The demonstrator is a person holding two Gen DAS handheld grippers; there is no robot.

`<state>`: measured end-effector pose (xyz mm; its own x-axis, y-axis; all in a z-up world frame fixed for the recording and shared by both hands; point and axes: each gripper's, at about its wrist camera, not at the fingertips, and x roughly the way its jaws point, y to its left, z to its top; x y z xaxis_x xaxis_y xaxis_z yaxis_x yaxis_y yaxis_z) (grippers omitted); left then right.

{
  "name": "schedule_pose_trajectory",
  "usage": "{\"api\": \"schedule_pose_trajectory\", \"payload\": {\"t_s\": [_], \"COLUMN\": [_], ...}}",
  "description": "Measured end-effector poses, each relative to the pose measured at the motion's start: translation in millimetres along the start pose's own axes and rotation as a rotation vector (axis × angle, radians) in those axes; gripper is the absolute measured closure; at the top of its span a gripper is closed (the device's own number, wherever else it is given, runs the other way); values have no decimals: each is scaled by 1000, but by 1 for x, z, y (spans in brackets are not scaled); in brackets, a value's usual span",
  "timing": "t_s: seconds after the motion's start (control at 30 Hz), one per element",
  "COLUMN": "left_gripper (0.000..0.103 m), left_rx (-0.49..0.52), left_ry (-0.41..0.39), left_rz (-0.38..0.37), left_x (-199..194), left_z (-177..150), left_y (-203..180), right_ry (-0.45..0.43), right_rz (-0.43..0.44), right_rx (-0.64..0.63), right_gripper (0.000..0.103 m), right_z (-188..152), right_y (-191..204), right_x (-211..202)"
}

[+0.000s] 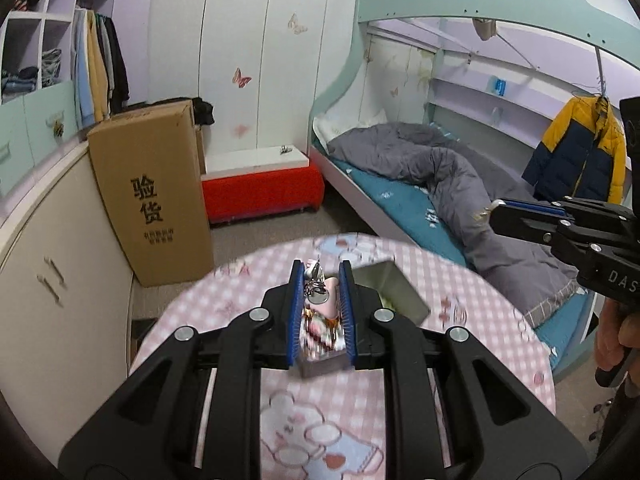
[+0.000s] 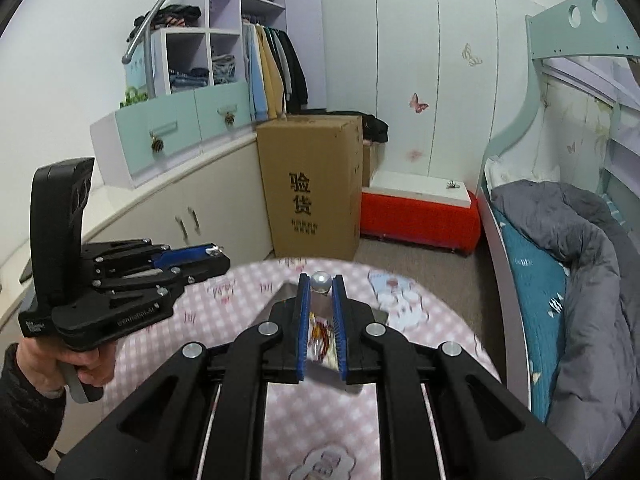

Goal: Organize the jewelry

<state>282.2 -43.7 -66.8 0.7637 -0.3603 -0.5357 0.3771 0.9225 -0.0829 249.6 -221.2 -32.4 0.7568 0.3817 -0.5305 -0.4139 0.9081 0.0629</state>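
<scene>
Two grippers hovered over the pink checked table [image 1: 472, 280]: the left gripper [image 1: 320, 280] clamped a silver keyring charm [image 1: 318, 286], the right gripper [image 2: 322, 284] pinched a pearl [image 2: 322, 281] (a metal tin [image 1: 396, 292] lay below).

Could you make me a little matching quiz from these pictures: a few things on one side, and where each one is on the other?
Things:
1. pearl piece
2. silver charm
3. cardboard box
4. yellow and navy jacket

Places:
A. hanging by the bed
B. between the left gripper fingers
C. standing on the floor
D. between the right gripper fingers

Pairs: 1-D, 2-B, 3-C, 4-A
</scene>
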Motion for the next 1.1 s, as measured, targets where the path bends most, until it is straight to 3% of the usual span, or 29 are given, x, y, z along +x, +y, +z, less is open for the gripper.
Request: {"api": "schedule_pose_trajectory", "payload": {"t_s": [0.33,0.63,0.67,0.7,0.73,0.77,0.8,0.87,1.1], "left_gripper": [86,85,75,38,22,9,7,7,7], "left_rx": [-16,-20,-20,-22,-30,-35,-40,-53,-72], "left_ry": [10,66,80,89,68,32,10,23,-15], "left_rz": [-33,-30,-25,-7,37,56,70,86,156], "left_x": [26,56,60,62,60,56,52,50,24], "left_z": [29,33,33,33,32,32,31,31,26], "left_y": [-3,-5,-4,-4,-2,0,2,4,8], "right_ry": [26,122,134,150,150,145,134,118,85], "right_rz": [16,44,45,42,29,6,-4,-8,-44], "right_rx": [32,92,106,128,143,159,184,214,256], "right_gripper": [94,92,80,58,49,28,17,9,8], "right_z": [25,13,12,9,8,7,4,2,2], "right_y": [-20,-33,-35,-39,-42,-45,-50,-55,-54], "right_x": [32,74,77,82,83,83,80,75,54]}}
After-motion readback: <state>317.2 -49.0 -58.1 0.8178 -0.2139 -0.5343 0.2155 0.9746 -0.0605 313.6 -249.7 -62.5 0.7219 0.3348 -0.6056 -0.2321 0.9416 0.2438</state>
